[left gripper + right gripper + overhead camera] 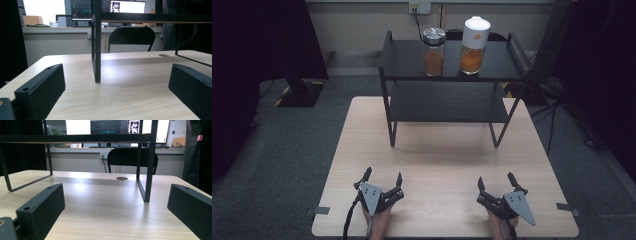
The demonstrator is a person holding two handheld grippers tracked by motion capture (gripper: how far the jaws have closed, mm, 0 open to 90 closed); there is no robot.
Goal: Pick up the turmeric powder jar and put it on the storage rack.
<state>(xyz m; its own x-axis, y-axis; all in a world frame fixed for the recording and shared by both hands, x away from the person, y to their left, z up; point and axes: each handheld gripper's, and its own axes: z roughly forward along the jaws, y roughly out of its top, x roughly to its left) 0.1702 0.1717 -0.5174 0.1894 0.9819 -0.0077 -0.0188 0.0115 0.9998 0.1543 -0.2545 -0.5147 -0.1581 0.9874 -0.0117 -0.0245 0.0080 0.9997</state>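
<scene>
With both the left gripper (382,180) and right gripper (497,182) gaping empty near the rack (412,107), each should rise squarely to a jar (433,51) on top.

Person's forearms (377,227) cut off below

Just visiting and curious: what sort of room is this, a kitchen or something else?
Probably an office or lab, not a kitchen: computer monitors glow on a counter, a black chair stands behind the wooden table, and two grippers rest on it.
</scene>
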